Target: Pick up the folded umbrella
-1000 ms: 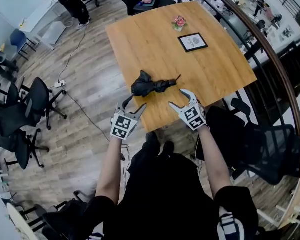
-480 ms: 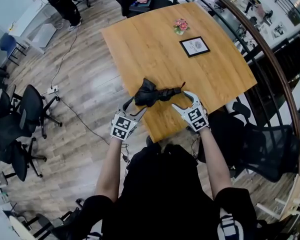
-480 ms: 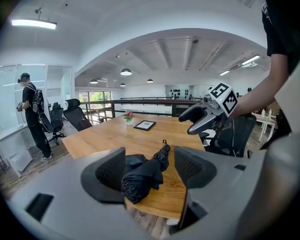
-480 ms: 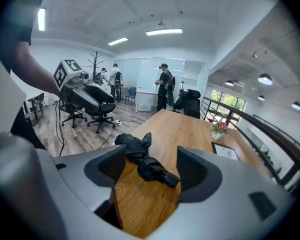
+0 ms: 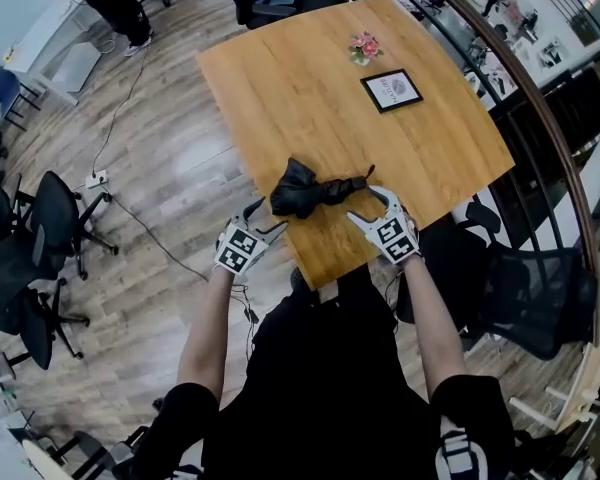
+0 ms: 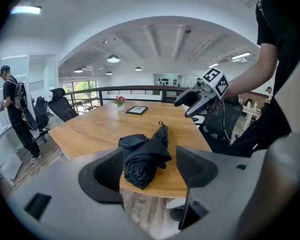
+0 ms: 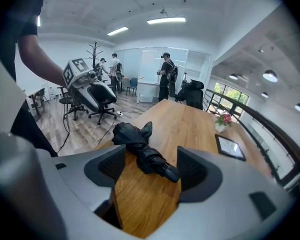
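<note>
One black folded umbrella (image 5: 310,190) is lying on the wooden worktop (image 5: 320,88), close to its near edge. Two sets of tongs are flanking it. The left tongs (image 5: 267,220) are opening, with the umbrella's bunched canopy end sitting between the pads, untouched. The right tongs (image 5: 362,205) are standing spread wide around its narrow end, gripping nothing. One framed picture (image 5: 391,89) and one small bunch of pink flowers (image 5: 360,48) are sitting at the far side, well apart from the umbrella. Print inside the frame is showing too small to read. Each tongs' marker cube is displaying only black-and-white squares, no letters. Several office chairs (image 5: 55,218) are standing on the floor at the left, some cut off by the edge.
</note>
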Demonstrator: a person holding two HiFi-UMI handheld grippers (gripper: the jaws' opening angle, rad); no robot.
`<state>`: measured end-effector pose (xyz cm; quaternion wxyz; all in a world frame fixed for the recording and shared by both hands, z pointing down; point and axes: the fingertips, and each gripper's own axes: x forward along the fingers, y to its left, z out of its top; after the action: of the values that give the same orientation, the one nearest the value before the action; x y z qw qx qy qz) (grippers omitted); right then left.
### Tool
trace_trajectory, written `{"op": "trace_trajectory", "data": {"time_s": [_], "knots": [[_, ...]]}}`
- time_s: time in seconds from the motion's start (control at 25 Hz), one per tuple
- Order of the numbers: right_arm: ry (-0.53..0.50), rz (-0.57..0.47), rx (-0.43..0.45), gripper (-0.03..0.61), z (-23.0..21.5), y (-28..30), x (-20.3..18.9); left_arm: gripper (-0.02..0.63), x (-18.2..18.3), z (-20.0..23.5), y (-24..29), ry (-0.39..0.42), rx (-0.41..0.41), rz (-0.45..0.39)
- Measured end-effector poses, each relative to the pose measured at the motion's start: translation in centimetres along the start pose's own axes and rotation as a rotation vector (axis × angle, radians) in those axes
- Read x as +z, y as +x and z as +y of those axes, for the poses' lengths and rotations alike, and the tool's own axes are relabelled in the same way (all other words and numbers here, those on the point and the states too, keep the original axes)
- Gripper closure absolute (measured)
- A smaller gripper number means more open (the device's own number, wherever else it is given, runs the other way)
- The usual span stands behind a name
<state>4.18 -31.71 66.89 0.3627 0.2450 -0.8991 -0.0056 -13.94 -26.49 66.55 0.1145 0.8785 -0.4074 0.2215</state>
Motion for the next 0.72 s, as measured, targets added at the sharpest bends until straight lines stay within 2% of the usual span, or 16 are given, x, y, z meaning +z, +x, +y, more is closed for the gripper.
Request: {"op": "trace_trajectory", "data": {"time_s": [0.12,0.32,0.48,0.72], "knots": [[-0.028,0.024,0.026,0.239,-0.2,0.9,-0.2,0.280,-2.0,0.3,1.3,0.019,-0.054,0.059],[-0.069,0.047,0.100,0.232,0.5,2.8,-0.6,0.274,-4.7,0.4,2.9,0.016,-0.099,0.130],[-0.107,0.070,0.186,0.209,1.0,4.9,-1.1,0.232,-6.6,1.5,4.7,0.041,-0.126,0.192],[-0.224,0.143,0.278,0.206,1.7,8.1,-2.7,0.219,-8.4,2.8,6.7,0.079,-0.153,0.248]]}}
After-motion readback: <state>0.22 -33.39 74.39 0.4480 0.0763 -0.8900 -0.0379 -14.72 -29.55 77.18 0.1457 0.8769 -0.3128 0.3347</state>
